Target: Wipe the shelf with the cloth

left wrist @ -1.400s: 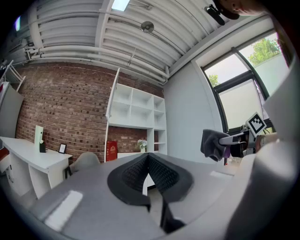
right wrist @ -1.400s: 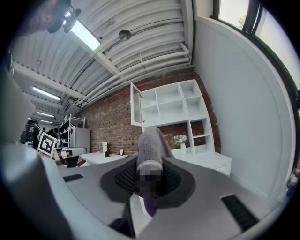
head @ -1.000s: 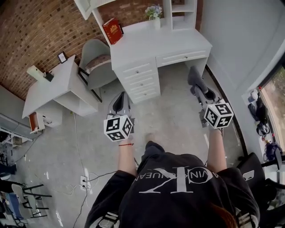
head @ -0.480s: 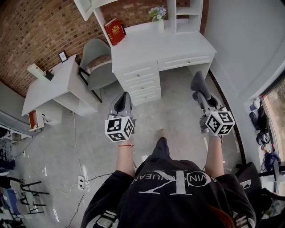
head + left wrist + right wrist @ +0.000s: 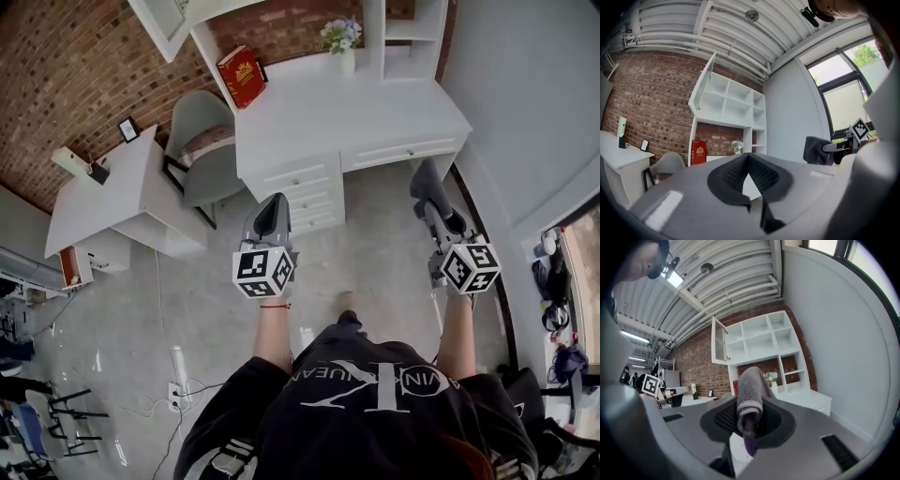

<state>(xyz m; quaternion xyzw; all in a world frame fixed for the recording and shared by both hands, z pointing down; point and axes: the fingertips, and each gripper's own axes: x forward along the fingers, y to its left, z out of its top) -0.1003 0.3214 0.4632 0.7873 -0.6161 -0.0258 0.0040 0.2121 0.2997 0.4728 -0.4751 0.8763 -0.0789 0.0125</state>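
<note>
A white shelf unit (image 5: 759,338) with open compartments stands on a white desk (image 5: 356,103) against the brick wall; it also shows in the left gripper view (image 5: 736,108). My right gripper (image 5: 749,423) is shut on a grey cloth (image 5: 750,390) with a purple edge, which sticks up between the pads. In the head view the cloth (image 5: 429,183) hangs over the floor, short of the desk's right end. My left gripper (image 5: 748,157) is shut with nothing in it, and in the head view it (image 5: 270,214) is held level in front of the desk drawers.
On the desk are a red book (image 5: 241,75) and a vase of flowers (image 5: 343,42). A grey chair (image 5: 202,141) stands left of the desk, with a white side table (image 5: 122,187) beyond it. Cables and a power strip (image 5: 178,380) lie on the floor at the left.
Both grippers and the person have moved forward toward the desk, which now looks larger and closer. The cloth stays held in the right gripper.
</note>
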